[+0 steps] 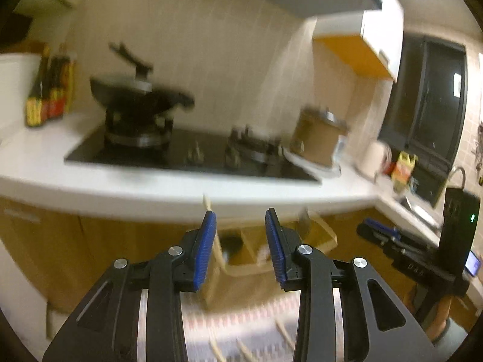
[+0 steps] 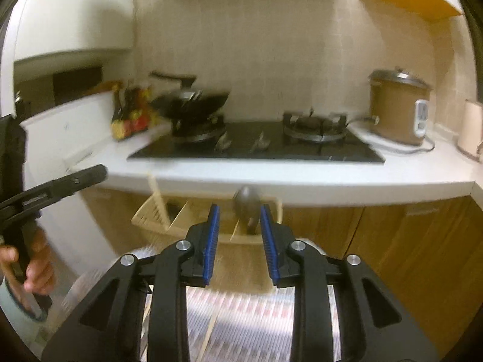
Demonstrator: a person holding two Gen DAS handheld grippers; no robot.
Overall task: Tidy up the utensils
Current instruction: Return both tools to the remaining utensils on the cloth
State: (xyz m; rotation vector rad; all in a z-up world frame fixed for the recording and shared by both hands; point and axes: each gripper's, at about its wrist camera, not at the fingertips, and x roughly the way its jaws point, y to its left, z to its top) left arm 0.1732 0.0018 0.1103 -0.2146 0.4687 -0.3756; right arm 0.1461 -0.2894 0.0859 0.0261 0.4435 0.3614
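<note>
A white kitchen counter point(image 2: 302, 178) ran across both views, with wooden cabinet doors point(image 2: 392, 235) below it. Set into the counter was a black glass hob point(image 2: 256, 147); a dark wok point(image 2: 193, 99) sat on its left burner, and the right burner point(image 2: 314, 126) was bare. To the hob's right stood a brown rice cooker point(image 2: 398, 108) with a white panel on its front (whatever was printed there was too small to read). At the hob's left, a cluster of sauce bottles point(image 2: 129, 117) showed yellow and red labels, blurred beyond reading.

Nearer the cameras, in front of the cabinets, sat a pale divided utensil basket point(image 2: 181, 220). A dark spoon point(image 2: 249, 208) stood upright in one of its right-hand compartments, bowl end up, and a light chopstick point(image 2: 158, 199) leaned in its left end. Below the basket lay a patterned red-and-white mat point(image 2: 241, 316) with loose chopsticks point(image 1: 217, 347) on it.

The right gripper point(image 2: 240, 241) hovered just before the basket, its blue-padded fingers point(image 2: 211, 238) spread apart and holding nothing; the spoon showed between them but behind, untouched. The left gripper point(image 1: 241, 241) was likewise parted and empty, with the basket seen through the gap. In the right wrist view the left gripper appeared at the far left edge, a bare hand point(image 2: 36, 259) wrapped round its handle.
</note>
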